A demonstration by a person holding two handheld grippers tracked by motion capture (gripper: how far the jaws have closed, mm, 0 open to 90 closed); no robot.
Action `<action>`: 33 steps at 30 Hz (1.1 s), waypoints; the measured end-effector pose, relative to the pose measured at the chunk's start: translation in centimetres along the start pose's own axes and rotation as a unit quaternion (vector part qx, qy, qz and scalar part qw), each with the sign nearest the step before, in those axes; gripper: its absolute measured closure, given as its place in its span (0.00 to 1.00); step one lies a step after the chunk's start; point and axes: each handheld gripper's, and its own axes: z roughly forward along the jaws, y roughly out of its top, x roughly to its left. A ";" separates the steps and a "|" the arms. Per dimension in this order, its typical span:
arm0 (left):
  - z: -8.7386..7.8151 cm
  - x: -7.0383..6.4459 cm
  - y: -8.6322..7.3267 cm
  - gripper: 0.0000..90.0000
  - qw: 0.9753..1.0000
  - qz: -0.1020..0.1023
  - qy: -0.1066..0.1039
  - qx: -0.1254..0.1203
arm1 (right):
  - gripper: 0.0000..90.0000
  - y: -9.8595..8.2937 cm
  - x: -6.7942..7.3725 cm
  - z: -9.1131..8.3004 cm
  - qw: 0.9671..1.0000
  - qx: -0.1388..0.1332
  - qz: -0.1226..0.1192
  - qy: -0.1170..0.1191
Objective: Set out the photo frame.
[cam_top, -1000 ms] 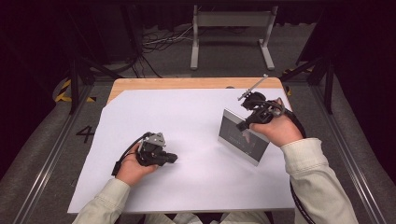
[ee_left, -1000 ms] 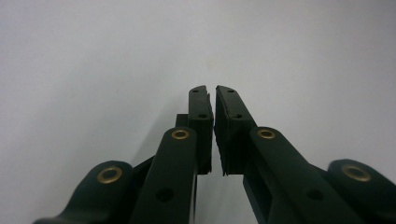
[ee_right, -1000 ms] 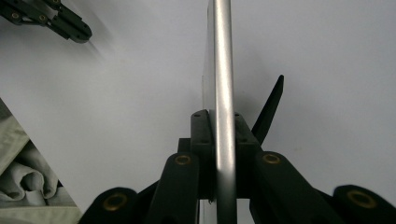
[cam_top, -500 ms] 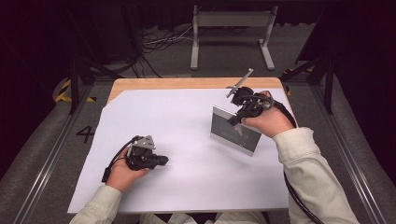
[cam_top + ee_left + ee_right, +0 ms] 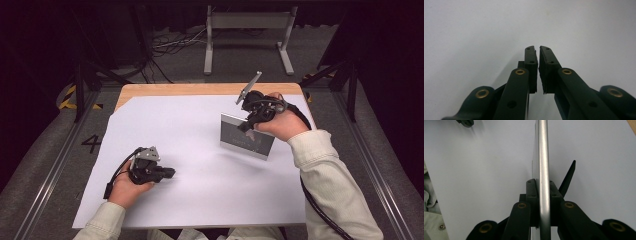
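Right tool (image 5: pixel 541 185) pinches the top edge of a silver-framed, dark-faced picture frame (image 5: pixel 247 137), upright at the right of the white-covered table (image 5: pixel 200 150). Thin-edge grip: it could twist or slip, and the black rear stand (image 5: pixel 568 178) could fold. Left tool (image 5: pixel 537 51), pressed nearly together, holds nothing near the table's front left.
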 end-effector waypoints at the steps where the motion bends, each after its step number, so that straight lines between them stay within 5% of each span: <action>1: 0.0 0.0 0.0 0.94 1.000 0.000 0.001 -0.001 | 0.93 0.1 0.0 0.0 1.000 0.000 -0.002 0.003; 13: 0.1 0.2 -0.1 0.94 1.000 -0.003 -0.001 -0.001 | 0.93 1.5 0.0 1.1 0.997 0.002 -0.070 0.035; 33: 0.0 0.2 0.0 0.94 1.000 -0.001 0.001 -0.002 | 0.93 2.2 1.0 2.6 0.988 0.003 -0.135 0.070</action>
